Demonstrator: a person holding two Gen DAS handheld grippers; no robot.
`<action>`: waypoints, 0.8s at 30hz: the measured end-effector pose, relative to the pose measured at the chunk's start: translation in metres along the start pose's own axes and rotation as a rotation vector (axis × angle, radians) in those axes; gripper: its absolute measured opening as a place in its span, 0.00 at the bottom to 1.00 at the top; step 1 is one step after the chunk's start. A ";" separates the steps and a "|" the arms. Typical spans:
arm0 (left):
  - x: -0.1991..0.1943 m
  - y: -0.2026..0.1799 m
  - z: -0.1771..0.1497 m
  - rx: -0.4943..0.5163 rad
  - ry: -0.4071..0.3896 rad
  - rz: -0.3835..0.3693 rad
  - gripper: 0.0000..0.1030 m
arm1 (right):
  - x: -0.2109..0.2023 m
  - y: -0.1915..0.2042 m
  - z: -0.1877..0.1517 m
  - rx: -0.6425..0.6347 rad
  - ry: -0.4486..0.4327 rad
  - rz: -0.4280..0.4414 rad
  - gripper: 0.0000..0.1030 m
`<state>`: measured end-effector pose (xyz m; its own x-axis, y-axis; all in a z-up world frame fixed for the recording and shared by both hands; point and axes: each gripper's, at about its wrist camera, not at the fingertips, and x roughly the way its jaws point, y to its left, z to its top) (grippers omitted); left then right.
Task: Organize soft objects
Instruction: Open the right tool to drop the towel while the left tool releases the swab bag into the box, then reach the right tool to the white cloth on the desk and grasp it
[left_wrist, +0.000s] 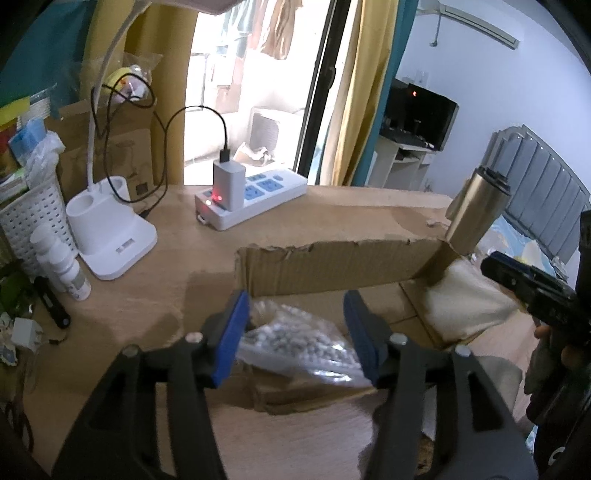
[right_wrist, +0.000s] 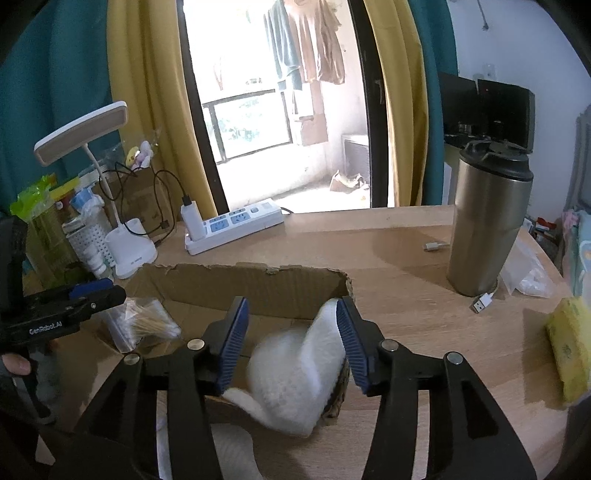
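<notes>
An open cardboard box (left_wrist: 332, 266) (right_wrist: 258, 284) sits on the wooden desk. My left gripper (left_wrist: 295, 336) is open above the box's left end, its jaws on either side of a clear plastic bag of cotton swabs (left_wrist: 299, 343) that lies in the box; the bag also shows in the right wrist view (right_wrist: 144, 325). My right gripper (right_wrist: 290, 339) is open over the box's right end, above a white soft cloth (right_wrist: 295, 373) that lies loose in the box, blurred; the cloth also shows in the left wrist view (left_wrist: 469, 295). Each gripper shows in the other's view: (left_wrist: 524, 280), (right_wrist: 74, 299).
A steel tumbler (right_wrist: 487, 221) (left_wrist: 476, 210) stands right of the box beside a USB cable (right_wrist: 480, 302). A yellow pack (right_wrist: 569, 347) lies at the right edge. A power strip (left_wrist: 255, 199), a white lamp base (left_wrist: 110, 236), small bottles (left_wrist: 62, 262) and a white basket (left_wrist: 33, 218) crowd the left.
</notes>
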<state>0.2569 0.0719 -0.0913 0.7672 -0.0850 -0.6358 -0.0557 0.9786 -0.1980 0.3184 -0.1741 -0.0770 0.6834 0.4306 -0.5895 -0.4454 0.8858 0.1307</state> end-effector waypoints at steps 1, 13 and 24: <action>-0.002 0.000 0.000 -0.003 -0.006 -0.003 0.64 | -0.002 0.000 0.000 0.001 -0.003 -0.001 0.51; -0.030 -0.009 -0.001 -0.007 -0.053 -0.008 0.66 | -0.030 -0.001 -0.003 0.009 -0.043 -0.013 0.51; -0.059 -0.017 -0.008 -0.002 -0.090 -0.014 0.72 | -0.062 0.005 -0.010 0.009 -0.081 -0.016 0.51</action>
<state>0.2073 0.0587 -0.0566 0.8224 -0.0816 -0.5630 -0.0454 0.9771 -0.2080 0.2676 -0.1983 -0.0480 0.7351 0.4283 -0.5255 -0.4290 0.8941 0.1287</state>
